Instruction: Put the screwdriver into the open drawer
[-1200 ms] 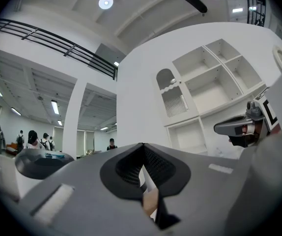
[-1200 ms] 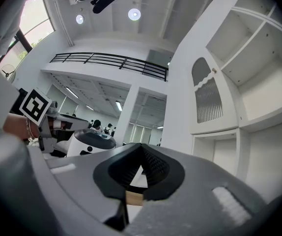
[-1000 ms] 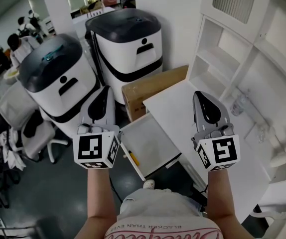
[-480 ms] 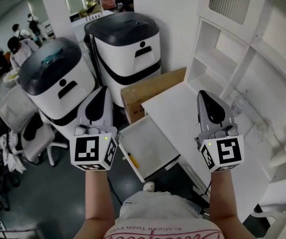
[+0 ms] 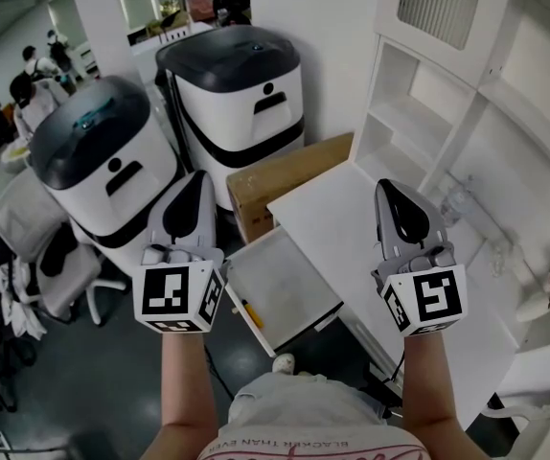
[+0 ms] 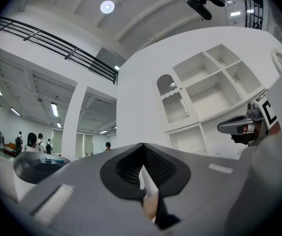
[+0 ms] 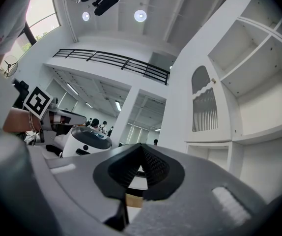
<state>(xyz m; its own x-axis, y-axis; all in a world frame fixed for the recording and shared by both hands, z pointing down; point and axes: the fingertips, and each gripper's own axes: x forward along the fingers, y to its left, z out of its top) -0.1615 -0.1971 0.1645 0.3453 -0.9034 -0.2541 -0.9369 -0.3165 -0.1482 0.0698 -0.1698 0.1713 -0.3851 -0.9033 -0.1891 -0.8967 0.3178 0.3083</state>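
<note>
Below and between my hands the white drawer (image 5: pixel 289 281) is pulled out of the white desk (image 5: pixel 337 214). A small yellow-handled screwdriver (image 5: pixel 251 312) lies inside it near the front left corner. My left gripper (image 5: pixel 201 176) is held up over the drawer's left side, jaws shut with nothing between them; in the left gripper view its tips (image 6: pixel 142 147) meet. My right gripper (image 5: pixel 387 185) hovers over the desk top, jaws also closed and empty, tips (image 7: pixel 141 146) together. Neither gripper touches the screwdriver.
A cardboard box (image 5: pixel 285 172) leans behind the drawer against the desk. Two white machines with dark lids (image 5: pixel 241 89) (image 5: pixel 103 156) stand at the back left. White shelving (image 5: pixel 428 113) rises on the right. An office chair (image 5: pixel 50 262) stands at the left, with people further back.
Both grippers have stayed almost where they were, shut throughout. The head view has shifted slightly, so the drawer and machines sit a little lower left in the picture.
</note>
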